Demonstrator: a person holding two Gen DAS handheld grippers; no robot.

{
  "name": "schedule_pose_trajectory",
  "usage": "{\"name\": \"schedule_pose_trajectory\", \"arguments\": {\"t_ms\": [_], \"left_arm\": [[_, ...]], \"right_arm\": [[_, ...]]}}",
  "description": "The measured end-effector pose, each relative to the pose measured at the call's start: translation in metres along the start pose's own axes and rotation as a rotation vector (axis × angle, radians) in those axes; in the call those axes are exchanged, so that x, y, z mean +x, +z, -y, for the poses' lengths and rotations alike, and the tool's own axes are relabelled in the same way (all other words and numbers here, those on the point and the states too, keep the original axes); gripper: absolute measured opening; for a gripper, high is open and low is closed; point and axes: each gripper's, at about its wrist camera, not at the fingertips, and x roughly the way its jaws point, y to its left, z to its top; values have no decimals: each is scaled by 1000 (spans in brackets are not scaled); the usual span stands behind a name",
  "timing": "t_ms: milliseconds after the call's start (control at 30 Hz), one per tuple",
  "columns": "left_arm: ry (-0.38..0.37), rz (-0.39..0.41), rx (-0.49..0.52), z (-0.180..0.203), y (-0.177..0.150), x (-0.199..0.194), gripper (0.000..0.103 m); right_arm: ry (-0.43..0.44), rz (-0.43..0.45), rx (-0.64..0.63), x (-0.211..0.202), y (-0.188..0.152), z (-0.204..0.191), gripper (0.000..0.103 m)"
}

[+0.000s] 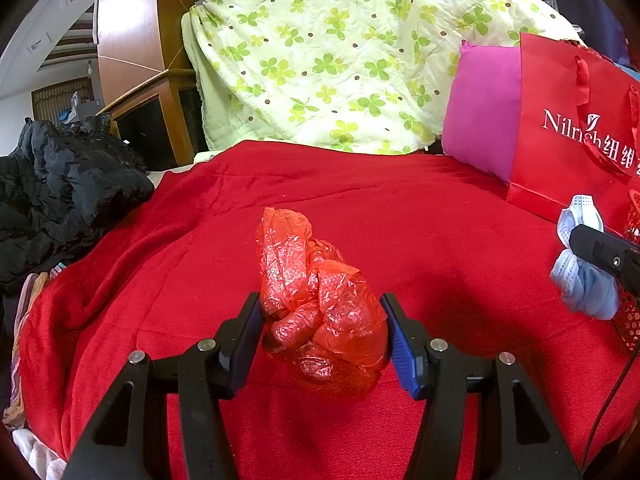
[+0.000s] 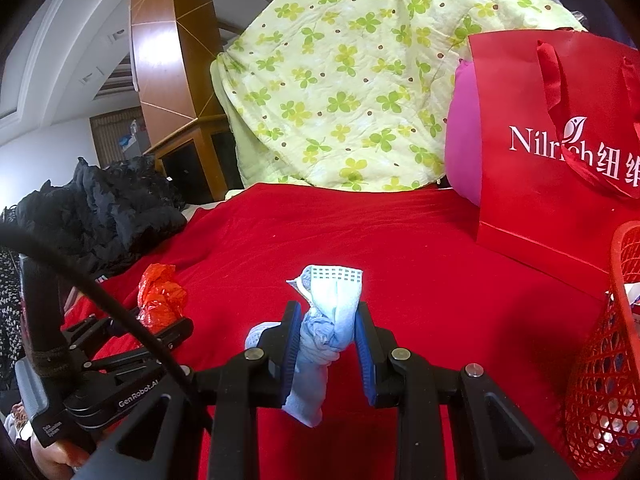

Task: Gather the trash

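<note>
A crumpled red plastic bag (image 1: 320, 300) was held between the blue pads of the left gripper (image 1: 324, 336) at the lower centre of the left wrist frame, the jaws partly closed and pressed against the bag on both sides. The bag stood over a red blanket (image 1: 400, 208) that filled the middle of the frame.

In the right wrist frame, a bunched pale blue face mask (image 2: 326, 320) was pinched at the lower centre by the right gripper (image 2: 328, 344) — the jaws were drawn in as far as the wad allowed, with the mask's perforated edge sticking up above the pads and its tail hanging below. A red mesh basket (image 2: 612, 352) stood at the right edge, near the gripper, and a red paper bag (image 2: 540, 168) stood upright behind it. At the lower left of the same frame the left gripper (image 2: 160, 320) was seen with the red plastic bag (image 2: 160, 296) in it.

A green clover-patterned quilt (image 1: 340, 52) was heaped at the top centre.
</note>
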Motion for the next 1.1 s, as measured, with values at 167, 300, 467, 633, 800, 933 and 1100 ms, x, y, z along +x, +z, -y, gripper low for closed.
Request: {"name": "schedule_pose_trajectory", "arguments": {"t_ms": [167,300,467,633,800,933,1100], "left_arm": [[4,-6,-2,1,0,0,61],[8,-13,-3,2,1,1,61],[11,-16,0,2,0,2,61],[18,-22,-5,0,-1,5,61],[30,-33,-20,-3,-3,6,62],[35,-35,-29,-9,-4,6,62],[42,-38,-37,-11,-6,5,62]], "right_arm": [[2,-10,-1,2,-1,-1,28],[6,-26,7,7,-1,0,28],[3,-46,12,12,-4,1,28],[11,-61,20,16,-6,0,28],[20,-83,20,24,-8,-6,28],[28,-93,20,28,-11,-11,28],[28,-106,17,33,-13,-16,28]]}}
